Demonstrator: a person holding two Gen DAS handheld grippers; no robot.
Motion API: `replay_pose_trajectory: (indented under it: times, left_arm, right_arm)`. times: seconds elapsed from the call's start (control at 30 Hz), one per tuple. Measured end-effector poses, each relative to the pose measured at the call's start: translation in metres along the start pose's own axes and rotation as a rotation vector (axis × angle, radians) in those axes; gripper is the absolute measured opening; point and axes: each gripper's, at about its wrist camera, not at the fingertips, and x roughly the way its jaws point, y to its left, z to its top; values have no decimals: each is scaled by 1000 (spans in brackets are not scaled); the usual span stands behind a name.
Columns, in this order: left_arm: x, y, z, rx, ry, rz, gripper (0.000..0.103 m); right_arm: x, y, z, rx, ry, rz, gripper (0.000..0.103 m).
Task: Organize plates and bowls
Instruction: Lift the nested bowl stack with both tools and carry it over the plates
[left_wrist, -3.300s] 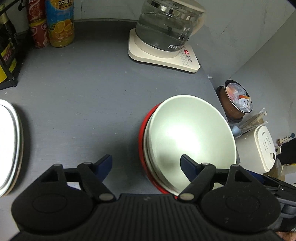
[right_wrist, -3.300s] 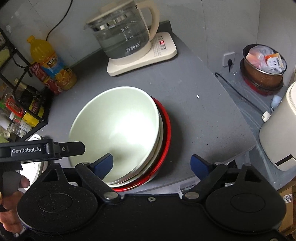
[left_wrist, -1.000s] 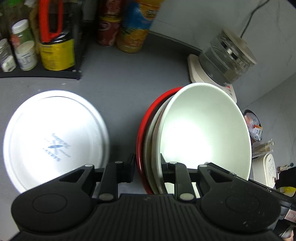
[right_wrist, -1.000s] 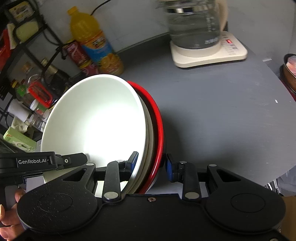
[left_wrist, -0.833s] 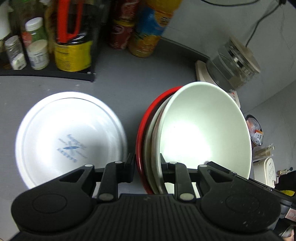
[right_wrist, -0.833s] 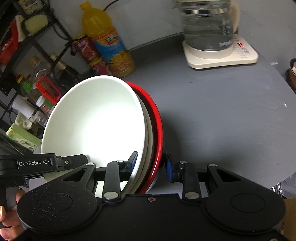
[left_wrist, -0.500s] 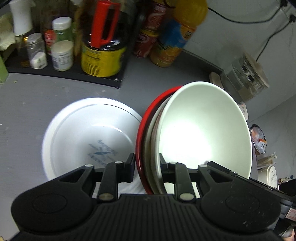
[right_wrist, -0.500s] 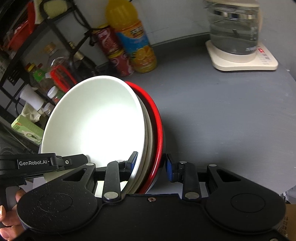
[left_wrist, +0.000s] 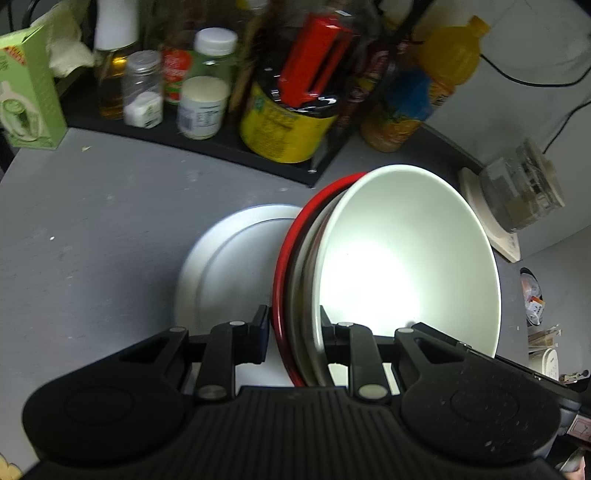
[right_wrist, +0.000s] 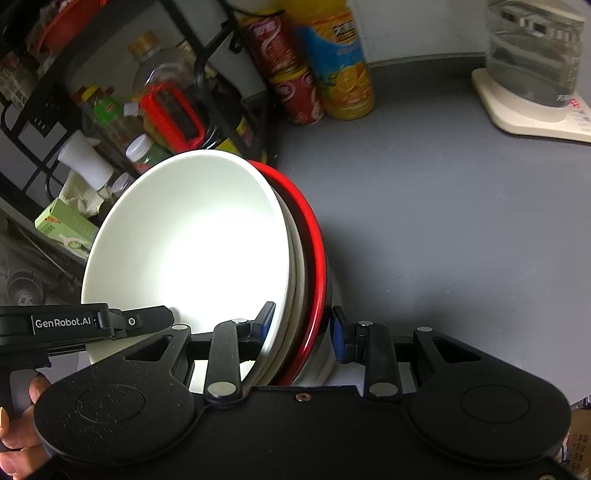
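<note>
A stack of dishes, a white bowl (left_wrist: 406, 266) inside a pale dish with a red plate (left_wrist: 291, 236) underneath, is held above the grey table. My left gripper (left_wrist: 293, 328) is shut on its left rim. My right gripper (right_wrist: 301, 328) is shut on its right rim, where the white bowl (right_wrist: 192, 243) and red plate (right_wrist: 314, 236) show. A white plate (left_wrist: 225, 266) lies on the table just below and left of the stack, partly hidden by it.
A black rack (left_wrist: 221, 147) of bottles and jars stands behind the white plate. An orange juice bottle (right_wrist: 336, 62) and a red can (right_wrist: 291, 74) stand beside it. A glass kettle on its base (right_wrist: 535, 70) is at the far right. A green box (left_wrist: 26, 96) is far left.
Both grippers have carried the stack left across the table towards the rack. The white plate now lies partly under the stack. Earlier, both grippers were open beside the stack.
</note>
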Motion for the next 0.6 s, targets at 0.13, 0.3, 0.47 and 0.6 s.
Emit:
replay_pose_trajectory:
  times: [0.13, 0.3, 0.47, 0.6]
  left_arm:
    - [3, 19, 1, -12, 17, 11, 22]
    - [8, 32, 4, -7, 40, 12, 22]
    - [15, 35, 5, 10, 65, 2, 22]
    - [20, 36, 7, 25, 80, -6, 22]
  right_arm:
    - [9, 9, -4, 3, 21, -1, 30]
    - [16, 12, -8, 25, 36, -14, 30]
    - [20, 13, -10, 50, 40, -33, 30]
    - [24, 14, -11, 67, 40, -46, 30]
